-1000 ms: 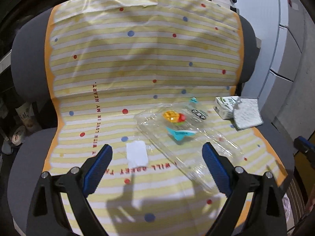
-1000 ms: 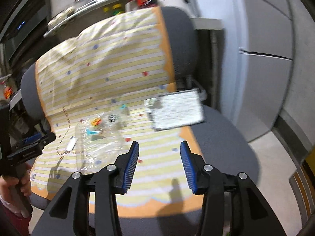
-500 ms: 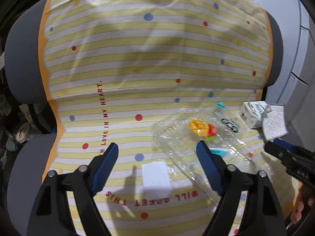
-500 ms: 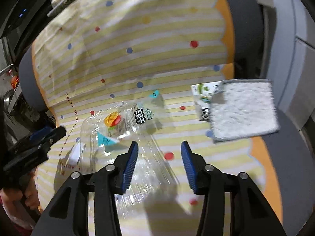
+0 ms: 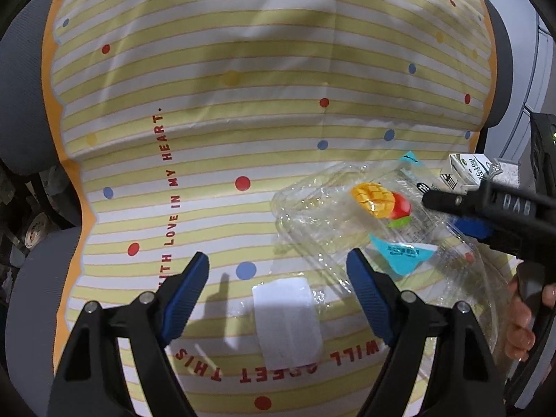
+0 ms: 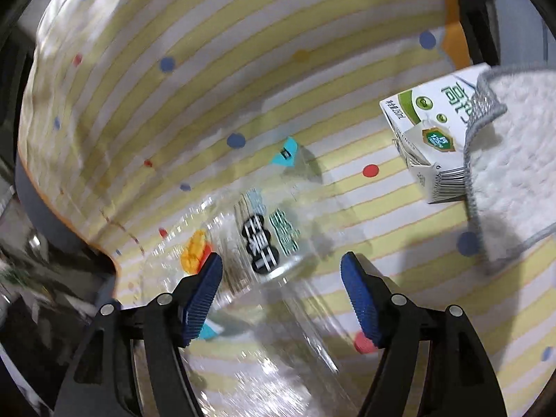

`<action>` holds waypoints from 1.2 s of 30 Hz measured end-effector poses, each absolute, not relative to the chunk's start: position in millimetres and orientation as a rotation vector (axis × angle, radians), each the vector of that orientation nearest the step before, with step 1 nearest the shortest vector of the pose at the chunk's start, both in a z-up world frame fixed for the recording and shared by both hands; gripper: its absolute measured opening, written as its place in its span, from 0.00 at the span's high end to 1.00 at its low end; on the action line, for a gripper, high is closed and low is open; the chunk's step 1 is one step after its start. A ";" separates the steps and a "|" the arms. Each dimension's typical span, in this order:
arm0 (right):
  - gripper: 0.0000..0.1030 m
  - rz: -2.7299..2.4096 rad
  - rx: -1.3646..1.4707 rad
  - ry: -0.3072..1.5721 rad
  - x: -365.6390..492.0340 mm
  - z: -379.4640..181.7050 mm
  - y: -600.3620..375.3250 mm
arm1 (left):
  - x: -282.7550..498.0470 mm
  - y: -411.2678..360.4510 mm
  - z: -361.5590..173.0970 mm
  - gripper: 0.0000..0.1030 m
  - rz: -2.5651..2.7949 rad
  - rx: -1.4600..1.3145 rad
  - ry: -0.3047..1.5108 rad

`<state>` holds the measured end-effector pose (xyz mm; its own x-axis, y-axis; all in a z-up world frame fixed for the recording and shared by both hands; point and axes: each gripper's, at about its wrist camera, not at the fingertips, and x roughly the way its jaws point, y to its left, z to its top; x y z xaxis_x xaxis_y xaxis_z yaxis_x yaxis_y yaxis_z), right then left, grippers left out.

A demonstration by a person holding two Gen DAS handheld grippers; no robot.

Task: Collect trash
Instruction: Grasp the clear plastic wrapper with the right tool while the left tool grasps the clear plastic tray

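A crumpled clear plastic wrapper [image 5: 347, 222] with a mango picture lies on the striped cloth; it also shows in the right wrist view [image 6: 257, 253]. A small white paper square [image 5: 286, 316] lies just in front of my left gripper [image 5: 278, 274], which is open and empty above it. My right gripper [image 6: 279, 285] is open with the wrapper lying between its fingers; it enters the left wrist view [image 5: 462, 212] from the right. A small white and green milk carton [image 6: 427, 139] lies at the right, partly under a white towel [image 6: 517, 160].
The yellow striped dotted cloth [image 5: 243, 87] covers a grey chair seat and back [image 5: 21, 69]. White cabinets stand at the right behind the chair. A person's fingers [image 5: 521, 333] hold the right gripper's handle.
Both grippers have moved forward and down toward the seat. The right gripper now straddles the wrapper, and the left has come close over the white paper square.
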<state>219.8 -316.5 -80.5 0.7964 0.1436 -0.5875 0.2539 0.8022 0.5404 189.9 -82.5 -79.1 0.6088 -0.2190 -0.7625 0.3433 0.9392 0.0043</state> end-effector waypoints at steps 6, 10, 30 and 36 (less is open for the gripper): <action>0.83 -0.076 0.627 0.554 202.0 -65.0 -314.9 | 185.0 -69.5 -67.8 0.23 -0.301 0.130 0.842; 0.92 -0.070 0.552 0.465 177.3 -39.7 -303.6 | 172.0 -61.8 -57.3 0.23 -0.290 0.110 0.840; 0.93 -0.433 0.130 0.276 -36.6 7.3 -300.9 | 144.1 -124.8 -72.0 0.31 -0.218 0.097 0.961; 0.92 -0.440 0.144 0.275 -52.8 -1.1 -309.1 | 163.8 -135.5 -91.1 0.54 -0.185 0.091 1.020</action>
<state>-52.8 -309.1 -1.1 0.8684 -0.4001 -0.2930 0.4388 0.8952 0.0783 163.8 -135.5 -91.1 0.5095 -0.1109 -0.8533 0.1957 0.9806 -0.0106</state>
